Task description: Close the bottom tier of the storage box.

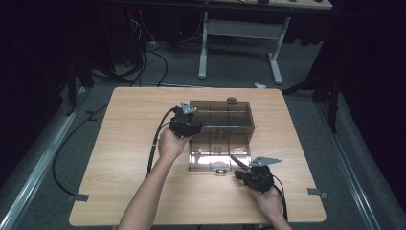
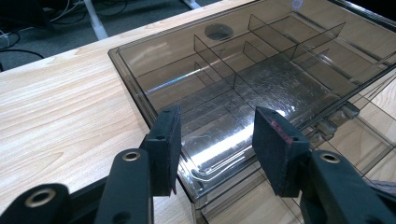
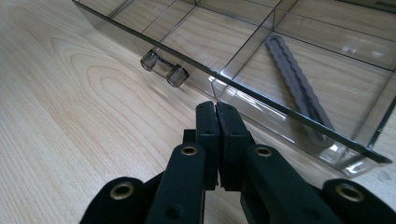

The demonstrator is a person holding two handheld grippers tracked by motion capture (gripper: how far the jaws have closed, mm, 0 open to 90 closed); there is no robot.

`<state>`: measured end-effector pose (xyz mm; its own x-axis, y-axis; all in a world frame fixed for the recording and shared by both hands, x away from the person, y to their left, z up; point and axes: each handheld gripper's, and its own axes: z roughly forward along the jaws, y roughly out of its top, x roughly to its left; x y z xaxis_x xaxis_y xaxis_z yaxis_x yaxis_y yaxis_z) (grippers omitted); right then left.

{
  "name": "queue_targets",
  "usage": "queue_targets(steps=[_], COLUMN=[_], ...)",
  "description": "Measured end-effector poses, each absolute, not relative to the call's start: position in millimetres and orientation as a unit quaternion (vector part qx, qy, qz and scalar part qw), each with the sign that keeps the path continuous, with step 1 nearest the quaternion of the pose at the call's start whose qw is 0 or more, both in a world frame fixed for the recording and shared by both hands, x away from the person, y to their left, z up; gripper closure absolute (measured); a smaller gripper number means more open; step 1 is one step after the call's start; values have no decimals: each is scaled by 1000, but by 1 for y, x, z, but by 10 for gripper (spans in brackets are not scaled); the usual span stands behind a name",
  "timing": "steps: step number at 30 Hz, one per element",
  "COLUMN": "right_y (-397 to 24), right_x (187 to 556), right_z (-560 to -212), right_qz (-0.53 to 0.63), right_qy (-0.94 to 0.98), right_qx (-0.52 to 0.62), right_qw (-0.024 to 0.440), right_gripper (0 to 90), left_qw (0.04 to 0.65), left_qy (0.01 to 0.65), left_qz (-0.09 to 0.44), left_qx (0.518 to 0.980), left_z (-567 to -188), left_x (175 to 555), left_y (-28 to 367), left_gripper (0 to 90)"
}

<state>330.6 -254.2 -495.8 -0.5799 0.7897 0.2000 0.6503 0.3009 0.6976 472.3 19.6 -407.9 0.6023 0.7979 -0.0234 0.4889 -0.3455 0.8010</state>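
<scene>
Bench: pale wood-grain top, grey floor, dark room | clear smoked-plastic compartment box: mid-bench, lid laid back | left gripper: released, jaws astride lid edge | right gripper: clenched empty, near box front.

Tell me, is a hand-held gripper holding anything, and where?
The left hand-held gripper straddles the edge of the clear box's open lid; contact cannot be told. The right hand-held gripper is shut on nothing.

Light wooden table with one box on it

A smoky clear divided organiser box sits directly on the table, lid laid open, right of centre toward the far edge.
</scene>
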Motion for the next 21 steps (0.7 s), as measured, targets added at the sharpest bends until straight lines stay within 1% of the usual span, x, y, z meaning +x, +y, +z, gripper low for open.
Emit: queue_targets(steps=[21], right_y=[-244], right_x=[341], right_z=[-493], right_qz=[384], right_qy=[802], right_qx=[449], right_qw=[88], right_gripper=[894], left_qw=[405], left_qy=[404], left_qz=[191], left_qx=[798], left_z=[-408], left_x=[472], left_y=[19], left_gripper=[529])
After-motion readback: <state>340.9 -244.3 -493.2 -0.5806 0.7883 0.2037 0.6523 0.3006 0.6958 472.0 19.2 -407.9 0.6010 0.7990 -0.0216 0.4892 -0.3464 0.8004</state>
